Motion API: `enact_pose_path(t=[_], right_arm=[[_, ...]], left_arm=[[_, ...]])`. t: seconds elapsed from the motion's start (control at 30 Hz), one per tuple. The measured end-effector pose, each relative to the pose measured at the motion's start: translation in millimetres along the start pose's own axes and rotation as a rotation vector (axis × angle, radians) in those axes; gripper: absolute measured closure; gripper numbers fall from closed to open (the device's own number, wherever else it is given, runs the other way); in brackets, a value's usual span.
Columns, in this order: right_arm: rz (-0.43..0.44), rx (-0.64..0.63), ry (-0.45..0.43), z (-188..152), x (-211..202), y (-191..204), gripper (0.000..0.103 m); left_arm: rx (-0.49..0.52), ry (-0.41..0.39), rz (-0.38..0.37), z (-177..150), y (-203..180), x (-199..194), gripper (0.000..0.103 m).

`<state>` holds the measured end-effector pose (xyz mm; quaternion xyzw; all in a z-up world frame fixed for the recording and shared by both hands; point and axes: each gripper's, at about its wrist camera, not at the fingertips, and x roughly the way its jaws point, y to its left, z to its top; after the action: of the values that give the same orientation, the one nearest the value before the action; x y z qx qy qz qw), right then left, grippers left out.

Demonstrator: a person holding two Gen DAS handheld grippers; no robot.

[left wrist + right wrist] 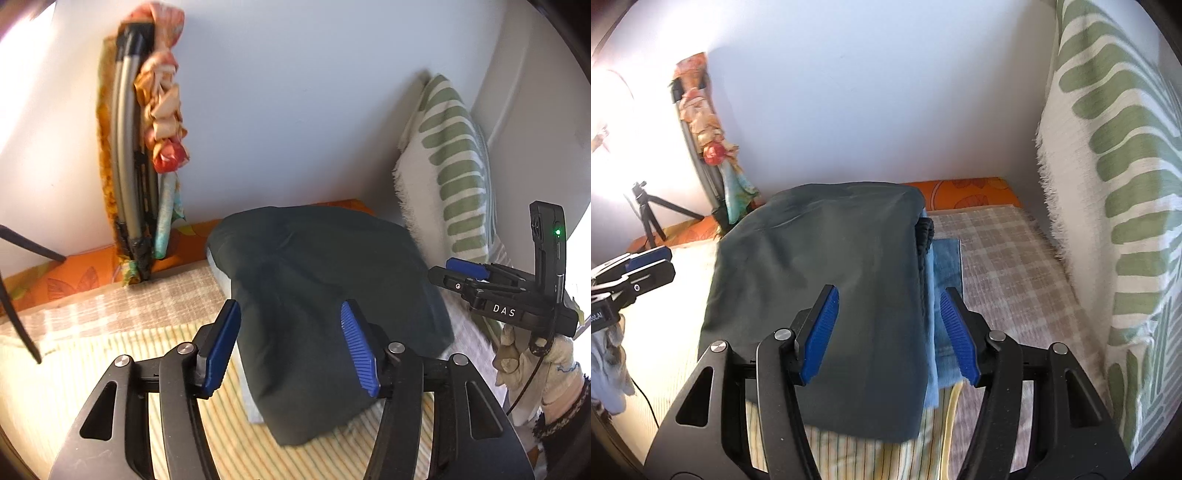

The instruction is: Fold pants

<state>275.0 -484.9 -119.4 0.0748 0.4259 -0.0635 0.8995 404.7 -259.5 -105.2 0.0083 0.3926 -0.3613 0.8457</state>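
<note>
I see the dark pants (820,295) lying folded into a thick soft block on the bed (1008,266), on top of a blue cloth (943,280) whose edge sticks out on their right side. The bed cover is a striped yellow-and-white sheet (110,369) up close and a beige checked weave further back, with an orange printed strip (971,194) along the plain pale wall (295,110).

A fringed cream blanket with green leaf shapes (1108,184) hangs close on the right, crowding that side of the bed. On the left a folded metal frame wrapped in knotted floral fabric (147,147) leans against the wall, and a small black tripod (646,214) stands in glare beyond it.

My left gripper (291,347) has its blue ribbed fingers (358,347) spread apart above the near end of the pants, grasping nothing. My right gripper (890,332) is likewise released, its fingers straddling the pants' right edge without pinching it. A gloved hand (524,354) carries the right gripper in the left view
</note>
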Motion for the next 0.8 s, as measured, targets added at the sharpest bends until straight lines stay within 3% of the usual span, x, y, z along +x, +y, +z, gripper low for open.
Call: enact_pose_path(t=[0.43, 0.53, 0.8], right_arm=[[-0.009, -0.018, -0.068, -50.9, -75.7, 30.6, 0.042], [-0.021, -0.009, -0.103, -69.8, -96.6, 38.6, 0.018], [-0.059, -0.035, -0.170, -116.3, -146.0, 69.5, 0.018]], left_arm=[[0.079, -0.046, 0.015, -43.1, -22.9, -77.0, 0.034], [0.075, -0.063, 0.010, -56.6, -25.6, -98.7, 0.033], [0.096, -0.102, 0.013, -102.3, -41.3, -156.2, 0.024]])
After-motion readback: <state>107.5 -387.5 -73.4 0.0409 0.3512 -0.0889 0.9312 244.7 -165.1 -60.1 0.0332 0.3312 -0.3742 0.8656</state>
